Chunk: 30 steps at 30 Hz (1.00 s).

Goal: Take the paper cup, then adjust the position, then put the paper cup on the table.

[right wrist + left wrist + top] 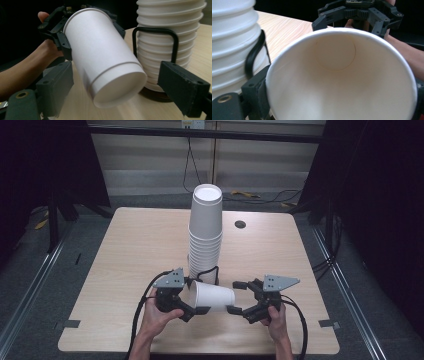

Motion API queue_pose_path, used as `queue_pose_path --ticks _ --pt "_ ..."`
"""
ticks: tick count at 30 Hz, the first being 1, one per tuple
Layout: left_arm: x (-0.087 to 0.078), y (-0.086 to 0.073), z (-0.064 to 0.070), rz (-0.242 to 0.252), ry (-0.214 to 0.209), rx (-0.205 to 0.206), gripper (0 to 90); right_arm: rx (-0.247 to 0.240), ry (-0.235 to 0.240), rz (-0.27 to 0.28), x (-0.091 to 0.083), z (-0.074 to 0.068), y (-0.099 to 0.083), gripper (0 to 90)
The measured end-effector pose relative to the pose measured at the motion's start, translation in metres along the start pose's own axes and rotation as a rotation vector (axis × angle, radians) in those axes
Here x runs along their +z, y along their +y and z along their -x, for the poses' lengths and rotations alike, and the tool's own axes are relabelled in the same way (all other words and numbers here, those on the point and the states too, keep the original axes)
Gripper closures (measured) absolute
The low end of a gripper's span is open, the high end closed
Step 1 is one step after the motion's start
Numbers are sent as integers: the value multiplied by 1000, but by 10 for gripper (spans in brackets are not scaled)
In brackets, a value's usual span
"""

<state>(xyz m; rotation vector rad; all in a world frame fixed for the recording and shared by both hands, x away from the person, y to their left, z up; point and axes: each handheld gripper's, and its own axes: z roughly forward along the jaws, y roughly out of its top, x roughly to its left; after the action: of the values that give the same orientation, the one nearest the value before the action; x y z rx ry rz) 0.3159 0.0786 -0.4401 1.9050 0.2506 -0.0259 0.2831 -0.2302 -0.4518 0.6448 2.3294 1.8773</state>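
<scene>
The left gripper [192, 296] clamps a white paper cup [214, 296] sideways by its rim, beside the tall cup stack [205, 232], while the right gripper [237, 296] sits with jaws apart around the cup's base.

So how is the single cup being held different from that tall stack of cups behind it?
The single cup lies on its side, clamped near its rim by the left hand-held gripper; the stack of cups stands on the table. The single cup's mouth faces the left hand-held gripper, its base toward the open right hand-held gripper; the stack's cups are upside down, bases up. The single cup is alone; the stack nests many. Both are plain white paper.
</scene>
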Motion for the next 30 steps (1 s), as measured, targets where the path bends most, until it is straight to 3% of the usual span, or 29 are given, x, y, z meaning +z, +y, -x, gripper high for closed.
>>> queue_pose_path --ticks 4,6,9,14,20,24,30 --pt "-9 -1 -1 -7 27 -9 87 -1 -55 23 -4 -1 -2 130" --pt "-14 -2 -2 -9 41 -13 87 9 -81 66 -8 -1 -5 130" --pt "-21 -3 -4 -22 58 -19 86 20 -155 71 -13 -1 -9 130" --pt "-35 -4 -8 -48 92 -31 86 22 -236 114 -23 -1 -15 132" --pt "-47 -7 -13 -72 130 -55 86 4 -399 150 -30 0 -21 133" --pt "-55 -11 -17 -86 152 -71 84 4 -506 145 -32 2 -27 132" --pt "-65 -13 -20 -109 170 -89 84 -5 -614 139 -32 3 -38 133"
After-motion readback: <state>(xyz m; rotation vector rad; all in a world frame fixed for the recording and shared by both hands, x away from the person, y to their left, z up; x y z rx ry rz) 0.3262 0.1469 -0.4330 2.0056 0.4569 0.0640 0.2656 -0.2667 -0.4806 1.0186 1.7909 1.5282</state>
